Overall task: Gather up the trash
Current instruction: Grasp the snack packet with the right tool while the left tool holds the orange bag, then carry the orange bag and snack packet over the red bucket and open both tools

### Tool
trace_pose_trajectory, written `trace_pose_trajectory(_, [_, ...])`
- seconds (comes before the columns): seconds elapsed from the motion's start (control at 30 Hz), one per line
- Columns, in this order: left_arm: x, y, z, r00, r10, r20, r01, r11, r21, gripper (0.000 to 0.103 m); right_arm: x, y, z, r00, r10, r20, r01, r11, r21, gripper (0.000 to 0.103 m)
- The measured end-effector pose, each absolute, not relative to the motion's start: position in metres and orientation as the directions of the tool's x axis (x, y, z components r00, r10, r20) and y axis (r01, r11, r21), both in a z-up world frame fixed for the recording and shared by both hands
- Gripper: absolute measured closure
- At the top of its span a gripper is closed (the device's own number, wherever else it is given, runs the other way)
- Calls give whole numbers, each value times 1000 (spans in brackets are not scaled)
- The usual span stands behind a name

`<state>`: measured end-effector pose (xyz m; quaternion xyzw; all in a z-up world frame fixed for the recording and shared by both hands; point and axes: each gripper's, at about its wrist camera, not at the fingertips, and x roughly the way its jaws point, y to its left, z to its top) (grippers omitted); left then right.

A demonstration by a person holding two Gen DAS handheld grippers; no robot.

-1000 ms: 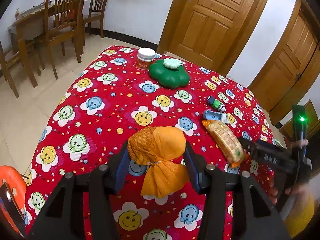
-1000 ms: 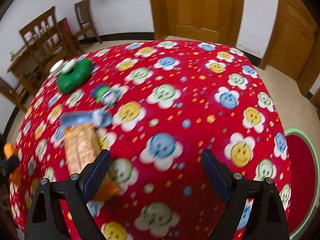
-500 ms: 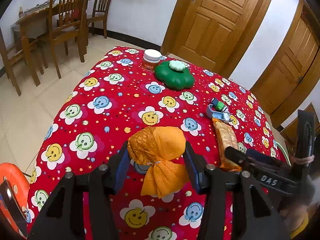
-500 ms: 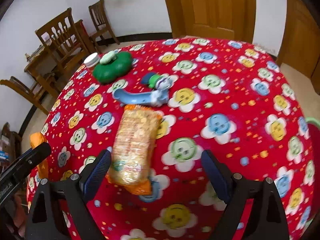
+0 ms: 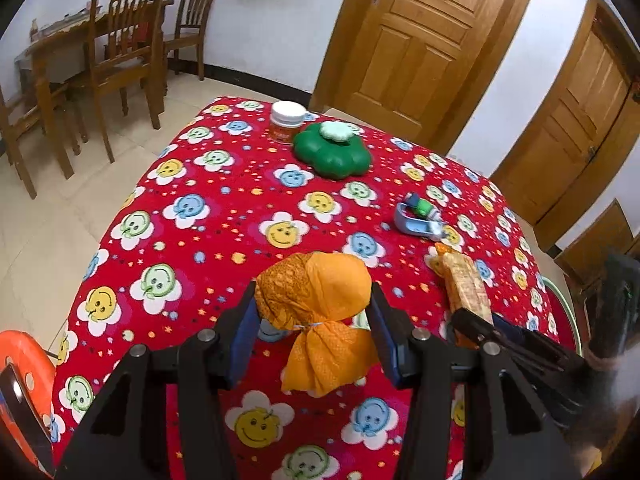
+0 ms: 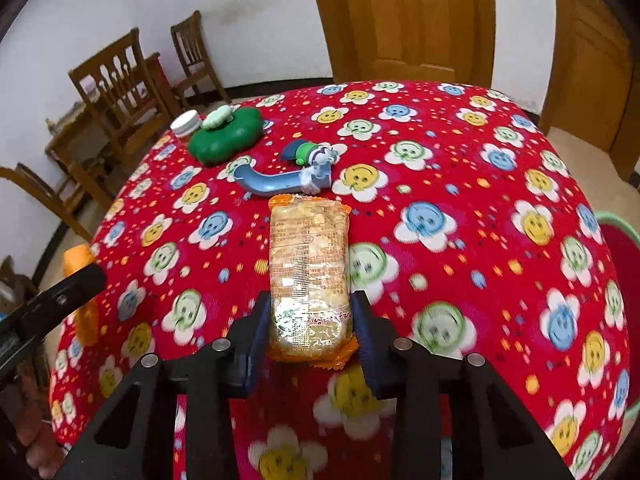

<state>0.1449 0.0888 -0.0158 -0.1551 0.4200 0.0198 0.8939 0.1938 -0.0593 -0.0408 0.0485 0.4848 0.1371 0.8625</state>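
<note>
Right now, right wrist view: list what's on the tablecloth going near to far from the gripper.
Right gripper, its jaws having just closed in around the snack packet → blue toy → green clover-shaped container → white-lidded jar.

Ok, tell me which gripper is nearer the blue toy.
Right. The right gripper has just closed around the snack packet, whose far end nearly touches the blue toy. The left gripper holds the orange bundle farther back.
</note>
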Motion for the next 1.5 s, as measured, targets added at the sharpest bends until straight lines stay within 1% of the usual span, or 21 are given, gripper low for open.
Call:
trace_pose_trajectory(0.27, [138,60,2,660,-157,-735,-75,960,-271,51,151,-104,-19,538,278,-795,-112,959,260,63])
trace_pose_trajectory(0.43, [137,29,10,643,-255,-722,22,949,-315,51,127,-142,-5,584,239,-776,-39,963,267,63])
trace_pose_trajectory(0.6, [141,-13,12,596,-356,-720,146,930,-338,51,107,-186,6,633,184,-752,46,961,273,63])
trace_pose_trajectory(0.7, [145,-39,13,568,-394,-723,212,919,-334,51,102,-212,6,646,162,-746,102,950,294,63])
trace_pose_trajectory(0.93, [156,-105,15,521,-438,-733,338,894,-295,51,99,-265,-4,658,115,-744,213,919,331,63])
trace_pose_trajectory(1.13, [177,-169,11,468,-453,-759,420,870,-260,51,100,-308,-15,663,66,-745,286,898,334,63])
trace_pose_trajectory(1.3, [193,-221,5,447,-468,-763,487,842,-231,51,105,-342,-32,655,52,-753,327,880,346,63])
trace_pose_trajectory(1.5, [211,-274,-13,410,-474,-779,543,814,-209,50,111,-368,-53,648,69,-759,357,853,382,63])
